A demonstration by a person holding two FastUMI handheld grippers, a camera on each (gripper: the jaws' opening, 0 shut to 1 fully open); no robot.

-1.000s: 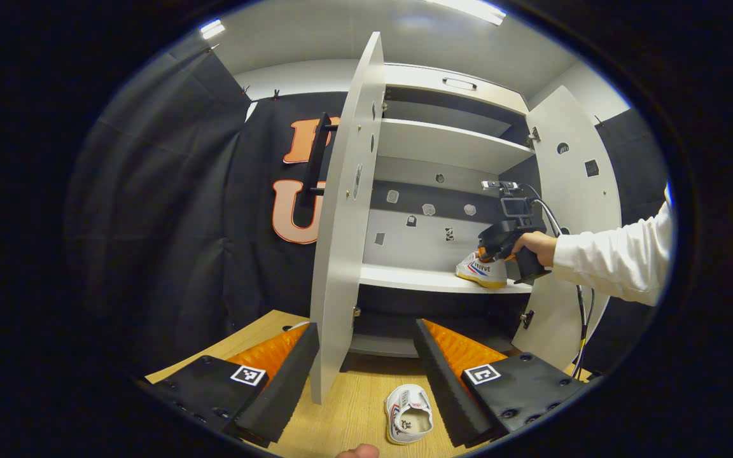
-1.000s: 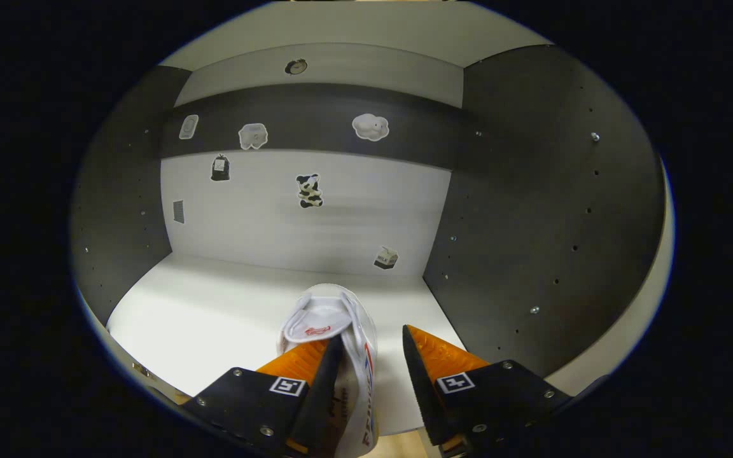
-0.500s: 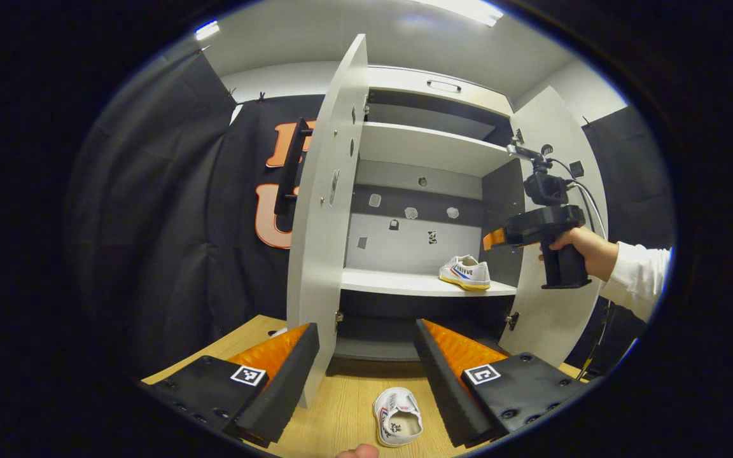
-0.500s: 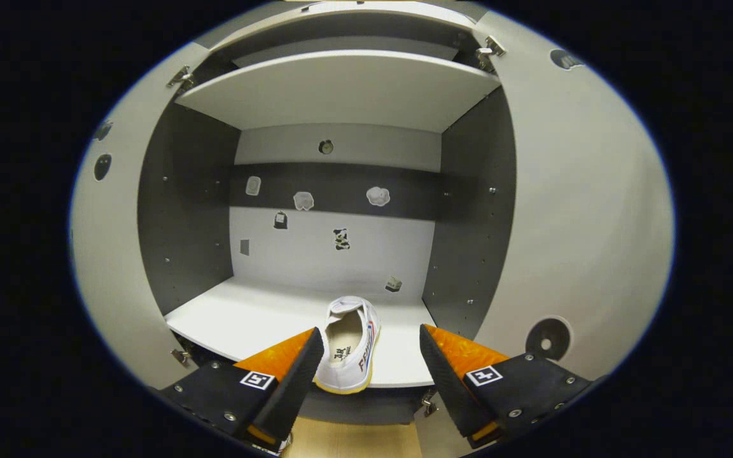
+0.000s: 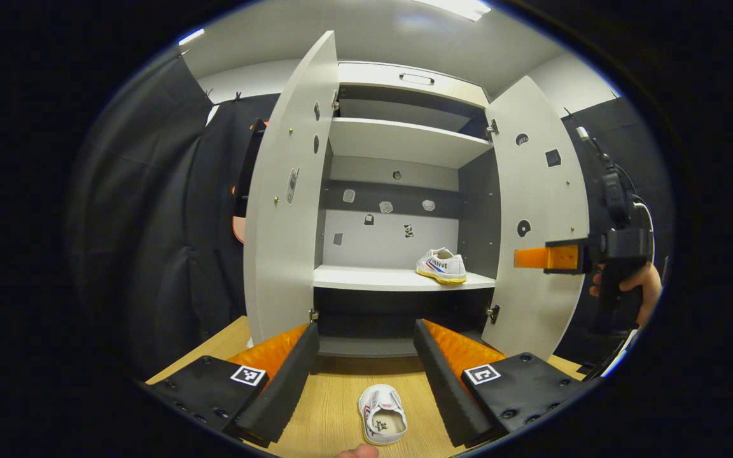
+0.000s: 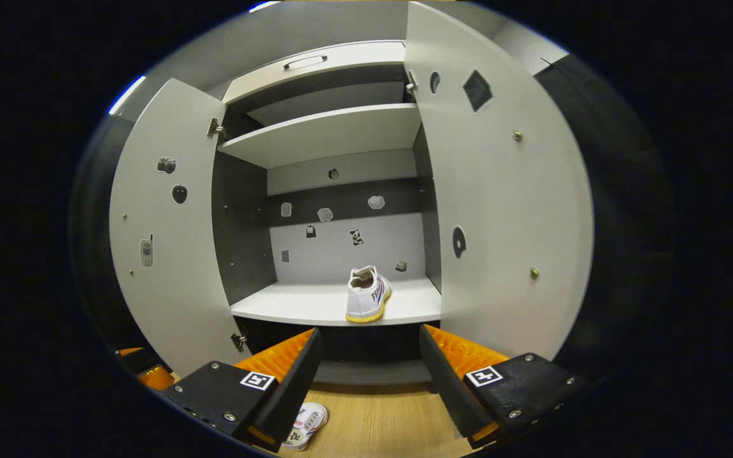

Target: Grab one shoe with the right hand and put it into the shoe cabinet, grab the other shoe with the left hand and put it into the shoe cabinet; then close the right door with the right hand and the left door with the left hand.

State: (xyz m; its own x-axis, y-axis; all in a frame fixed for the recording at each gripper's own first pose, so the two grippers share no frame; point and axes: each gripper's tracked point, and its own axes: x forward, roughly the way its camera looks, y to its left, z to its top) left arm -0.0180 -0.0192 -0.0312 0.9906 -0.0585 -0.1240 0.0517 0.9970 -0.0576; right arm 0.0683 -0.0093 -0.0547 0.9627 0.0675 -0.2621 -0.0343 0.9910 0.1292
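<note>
1. L gripper (image 5: 366,356): jaws apart, nothing between them, hanging over the wood floor (image 5: 335,401).
2. 2nd shoe (image 5: 382,415) on the floor just ahead of L jaws, opening up.
3. R gripper (image 6: 366,362): jaws apart, nothing held, facing the cabinet (image 6: 328,137) from in front.
4. 1st shoe (image 6: 368,294) on the mid shelf (image 6: 290,305), right side, nr the side wall.
5. L door (image 5: 284,210) and R door (image 5: 535,210) both wide open.

1 white shoe (image 6: 366,294) sits on the open cabinet's shelf (image 6: 290,305); right gripper (image 6: 366,375) jaws apart, empty.
</note>
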